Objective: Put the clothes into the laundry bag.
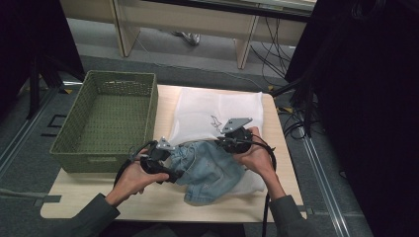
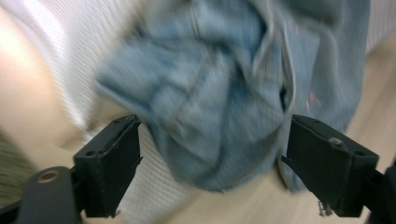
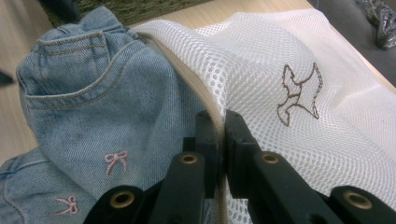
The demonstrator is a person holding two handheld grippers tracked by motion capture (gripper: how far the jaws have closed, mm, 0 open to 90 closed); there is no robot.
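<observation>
- The denim garment (image 2: 219,93) was smeared by motion blur in the left gripper view.
- Its lower part lay cut off at the right gripper view's bottom edge.

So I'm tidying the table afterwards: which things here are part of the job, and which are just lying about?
In the job:
- denim garment
- white mesh bag, its edge pinched by the right gripper
- left gripper, jaws open around the denim

Lying about:
- green woven basket
- floor cables

Two handheld grippers, pretty chunky black hardware

Left gripper (image 1: 170,160) and right gripper (image 1: 228,140) each carry a grey three-cornered plate, blocky black jaws with brass-coloured rivets, and a trailing black cable. The person wears dark grey-green sleeves (image 1: 91,215).
</observation>
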